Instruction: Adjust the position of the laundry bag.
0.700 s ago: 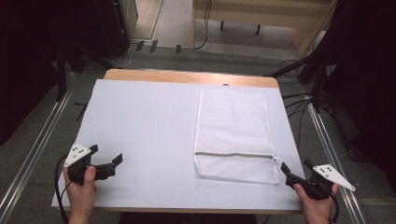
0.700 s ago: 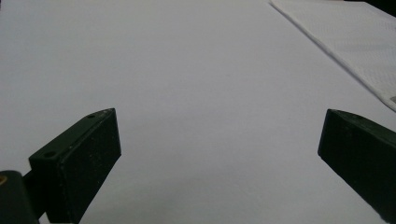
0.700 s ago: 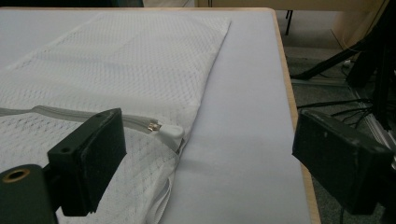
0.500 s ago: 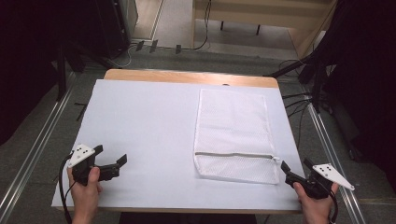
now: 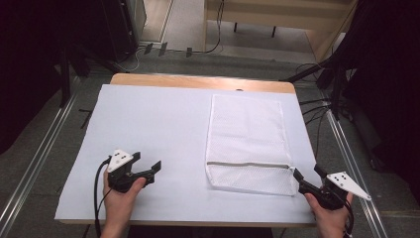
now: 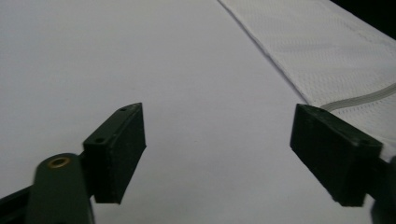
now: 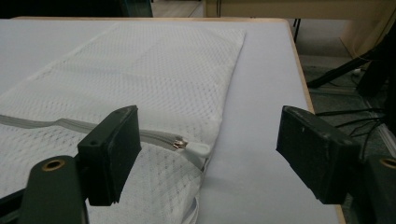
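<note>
Our right gripper (image 5: 307, 174) sits open by the zip pull (image 7: 196, 149) of the mesh bag (image 5: 245, 134) on the desk's right half; left gripper (image 5: 147, 163) open, apart. We should pinch the pull squarely, steadying the bag.

Table (image 5: 148, 124), left half: bare white surface, open passage from near to far edge. Right half: flat mesh laundry bag (image 5: 246, 134), sole obstacle, low-lying. Narrow bare strip between bag and right table edge.

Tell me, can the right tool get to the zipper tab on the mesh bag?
Probably yes: the right tool is open beside the zipper tab of the mesh bag, with nothing between them.
</note>
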A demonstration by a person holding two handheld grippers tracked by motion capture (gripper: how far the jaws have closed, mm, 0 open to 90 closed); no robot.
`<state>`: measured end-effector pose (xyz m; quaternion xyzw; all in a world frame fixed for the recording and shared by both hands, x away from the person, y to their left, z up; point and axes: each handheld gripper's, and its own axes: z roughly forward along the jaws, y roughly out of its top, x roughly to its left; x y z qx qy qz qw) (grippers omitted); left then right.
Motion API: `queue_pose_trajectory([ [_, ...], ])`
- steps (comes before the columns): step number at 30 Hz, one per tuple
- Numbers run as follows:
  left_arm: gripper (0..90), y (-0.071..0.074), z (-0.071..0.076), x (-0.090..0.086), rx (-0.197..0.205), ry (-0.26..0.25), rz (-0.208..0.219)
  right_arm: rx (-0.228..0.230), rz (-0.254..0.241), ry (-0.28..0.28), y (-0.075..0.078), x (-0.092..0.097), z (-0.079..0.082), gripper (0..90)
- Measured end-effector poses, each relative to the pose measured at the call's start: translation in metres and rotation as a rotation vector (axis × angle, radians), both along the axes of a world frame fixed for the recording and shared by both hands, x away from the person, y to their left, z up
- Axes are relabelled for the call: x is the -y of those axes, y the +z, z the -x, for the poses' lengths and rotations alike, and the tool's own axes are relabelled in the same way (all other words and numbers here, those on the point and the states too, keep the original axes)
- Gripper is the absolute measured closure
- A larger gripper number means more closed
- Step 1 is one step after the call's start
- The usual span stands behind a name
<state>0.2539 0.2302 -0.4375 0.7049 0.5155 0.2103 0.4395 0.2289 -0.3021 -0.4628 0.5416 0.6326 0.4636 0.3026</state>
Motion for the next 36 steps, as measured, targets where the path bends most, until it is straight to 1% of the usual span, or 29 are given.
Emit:
queue_pose_trajectory([
  [1, 22.7, 0.000, -0.008, 0.015, -0.014, -0.019, -0.018, -0.006, 0.014, -0.016, 0.001, -0.001, 0.000, 24.3],
  [2, 23.7, -0.001, -0.012, 0.020, -0.021, -0.027, -0.023, -0.007, 0.018, -0.026, 0.001, -0.001, 0.000, 25.1],
  [4, 25.7, -0.002, -0.023, 0.037, -0.035, -0.044, -0.040, -0.008, 0.021, -0.041, 0.001, -0.001, 0.000, 26.3],
  [5, 27.4, -0.002, -0.026, 0.043, -0.039, -0.048, -0.045, -0.009, 0.021, -0.048, 0.001, 0.000, 0.000, 26.8],
  [6, 27.6, -0.002, -0.026, 0.043, -0.039, -0.048, -0.045, -0.008, 0.023, -0.051, 0.000, 0.000, 0.000, 27.6],
  [7, 27.7, -0.003, -0.036, 0.057, -0.054, -0.064, -0.049, -0.003, 0.021, -0.055, 0.000, 0.000, 0.000, 28.8],
  [8, 28.3, -0.003, -0.036, 0.057, -0.054, -0.064, -0.049, -0.003, 0.021, -0.055, 0.000, 0.000, 0.000, 28.8],
  [9, 28.3, -0.003, -0.042, 0.064, -0.059, -0.069, -0.050, -0.001, 0.013, -0.052, -0.001, 0.001, -0.001, 30.3],
  [12, 35.0, -0.003, -0.053, 0.079, -0.061, -0.077, -0.048, -0.002, -0.016, -0.036, -0.002, 0.003, -0.003, 35.6],
  [13, 37.4, -0.004, -0.062, 0.088, -0.075, -0.093, -0.044, -0.006, -0.028, -0.026, -0.003, 0.004, -0.004, 37.2],
  [16, 41.5, -0.005, -0.074, 0.102, -0.094, -0.099, -0.049, -0.018, -0.025, -0.011, -0.005, 0.004, -0.005, 38.5],
  [17, 42.7, -0.005, -0.074, 0.102, -0.094, -0.099, -0.049, -0.018, -0.025, -0.011, -0.005, 0.004, -0.005, 38.5],
  [18, 42.7, -0.007, -0.078, 0.106, -0.103, -0.100, -0.053, -0.019, -0.029, -0.009, -0.005, 0.004, -0.005, 38.8],
  [19, 46.2, -0.009, -0.082, 0.109, -0.110, -0.100, -0.048, -0.018, -0.032, -0.003, -0.005, 0.004, -0.005, 39.6],
  [20, 46.2, -0.011, -0.086, 0.112, -0.122, -0.096, -0.037, -0.018, -0.032, -0.003, -0.005, 0.004, -0.005, 39.6],
  [21, 49.4, -0.015, -0.094, 0.117, -0.144, -0.085, -0.032, -0.020, -0.039, -0.001, -0.006, 0.005, -0.005, 40.0],
  [22, 51.9, -0.017, -0.098, 0.118, -0.152, -0.083, -0.022, -0.022, -0.047, 0.000, -0.006, 0.005, -0.006, 40.5],
  [23, 54.7, -0.018, -0.100, 0.118, -0.159, -0.083, -0.011, -0.027, -0.056, 0.003, -0.007, 0.006, -0.006, 40.9],
  [24, 56.8, -0.020, -0.105, 0.119, -0.175, -0.088, 0.010, -0.029, -0.059, 0.006, -0.007, 0.006, -0.006, 41.3],
  [26, 59.5, -0.021, -0.107, 0.120, -0.180, -0.087, 0.012, -0.032, -0.065, 0.011, -0.008, 0.006, -0.006, 41.5],
  [27, 60.9, -0.024, -0.111, 0.123, -0.196, -0.093, 0.028, -0.036, -0.072, 0.014, -0.008, 0.006, -0.006, 41.6],
  [28, 61.6, -0.024, -0.111, 0.123, -0.196, -0.093, 0.028, -0.036, -0.072, 0.014, -0.008, 0.006, -0.006, 41.6],
  [29, 62.2, -0.027, -0.114, 0.128, -0.209, -0.102, 0.014, -0.037, -0.074, 0.014, -0.008, 0.005, -0.007, 41.7],
  [31, 63.8, -0.028, -0.115, 0.133, -0.220, -0.118, 0.008, -0.035, -0.070, 0.019, -0.009, 0.005, -0.007, 41.8],
  [36, 64.2, -0.031, -0.117, 0.140, -0.229, -0.105, -0.008, -0.040, -0.069, 0.021, -0.009, 0.004, -0.007, 41.9],
])
